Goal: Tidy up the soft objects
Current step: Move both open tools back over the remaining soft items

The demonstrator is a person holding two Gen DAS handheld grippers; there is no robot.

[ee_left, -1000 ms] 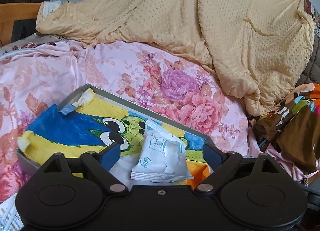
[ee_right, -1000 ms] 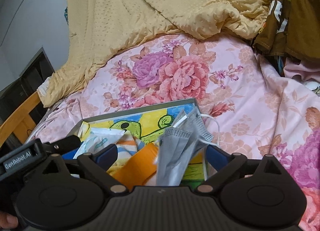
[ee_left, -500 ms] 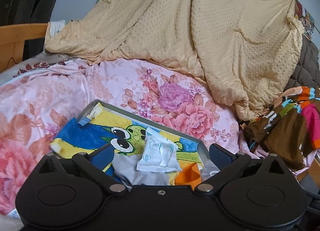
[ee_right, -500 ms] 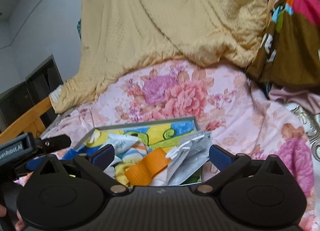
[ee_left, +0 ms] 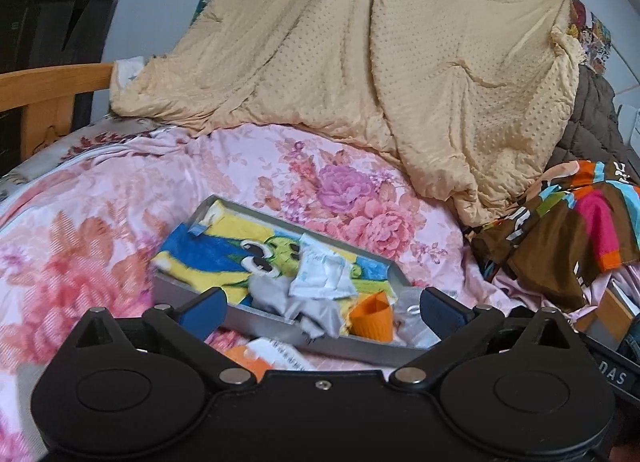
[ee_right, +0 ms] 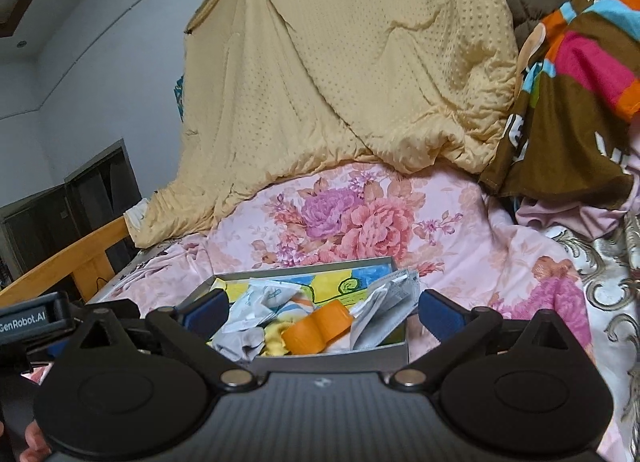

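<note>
Both tools I pulled back from the grey tray (ee_left: 280,328), left tool (ee_left: 320,308) just spread wide, right tool (ee_right: 322,308) apart, both empty, grey mask (ee_right: 382,312) inside tray at 3 o'clock, on floral bed (ee_left: 120,198).

We see a bed spread with a pink floral sheet (ee_left: 120,198) — a tan dimpled quilt (ee_left: 400,62) heaped against the pale bluish wall (ee_right: 100,62). A wooden bed rail (ee_left: 48,82) runs at left, a dark cabinet (ee_left: 60,22) behind it — soft daylight.
</note>
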